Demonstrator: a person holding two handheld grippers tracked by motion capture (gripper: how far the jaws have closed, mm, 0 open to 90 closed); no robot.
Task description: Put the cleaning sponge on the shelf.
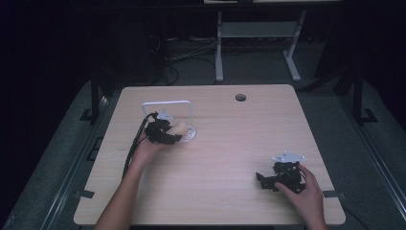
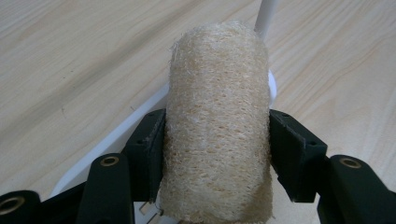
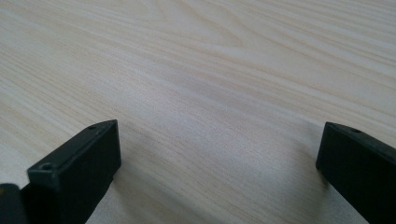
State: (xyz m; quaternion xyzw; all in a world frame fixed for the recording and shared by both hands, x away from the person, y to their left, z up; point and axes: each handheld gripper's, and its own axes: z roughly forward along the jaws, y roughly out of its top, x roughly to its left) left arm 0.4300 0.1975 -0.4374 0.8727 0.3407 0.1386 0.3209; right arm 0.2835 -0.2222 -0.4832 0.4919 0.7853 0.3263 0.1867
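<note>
The wooden table (image 1: 225,158) filled the middle of the high view, its broad top bare across the centre and the near edge, with a small round cable hole (image 1: 240,97) near the far edge. Toward the far left stood a white wire rack (image 1: 168,103), a bent frame rising from a flat base. The left gripper (image 1: 173,133) hovered right at that base, its jaws closed firmly on a loofah sponge (image 2: 218,126), the tan fibrous roll clamped across its middle and pointing forward, probably so that it could be set on or lifted off the rack without slipping. The rack's upright post (image 2: 266,16) rose just behind the sponge, so room there was tight. The right gripper (image 1: 270,180) rested low on the table near the right front corner, well apart from the rack, its jaws spread wide and holding nothing, seemingly parked out of the way; open tabletop lay between the two.
</note>
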